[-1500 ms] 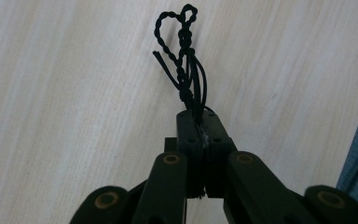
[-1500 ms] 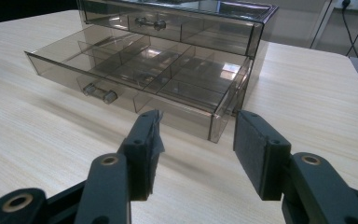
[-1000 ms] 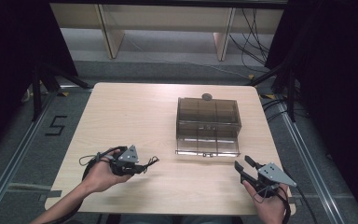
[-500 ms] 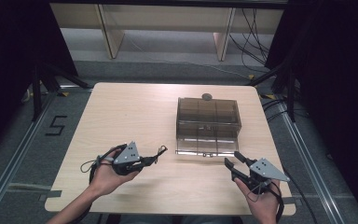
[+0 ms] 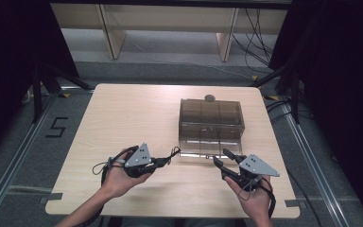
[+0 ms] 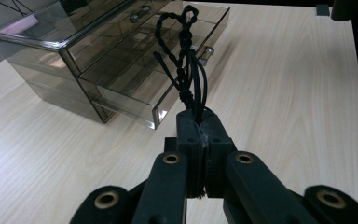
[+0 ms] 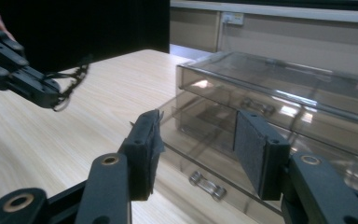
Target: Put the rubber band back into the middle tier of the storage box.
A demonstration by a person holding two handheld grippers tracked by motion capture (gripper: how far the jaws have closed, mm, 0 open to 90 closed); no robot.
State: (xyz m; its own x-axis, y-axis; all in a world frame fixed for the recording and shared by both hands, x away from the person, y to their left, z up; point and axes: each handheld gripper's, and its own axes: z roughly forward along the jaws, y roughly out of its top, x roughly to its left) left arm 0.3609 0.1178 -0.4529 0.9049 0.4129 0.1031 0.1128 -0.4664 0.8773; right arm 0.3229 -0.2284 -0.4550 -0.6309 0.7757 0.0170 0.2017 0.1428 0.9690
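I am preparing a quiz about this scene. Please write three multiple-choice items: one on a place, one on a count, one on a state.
1. Where is the small round object?
A. behind the drawer box
B. at the table's near edge
C. in the open drawer

2. How many handles show on the drawer box front?
A. one
B. two
C. four

3. The left hand-held gripper is
A. open and empty
B. shut on the black cord
C. lying on the table

Answers: 1 A, it sits past the box's far side. 2 B, one per drawer. 3 B, the black cord rises from closed jaws.
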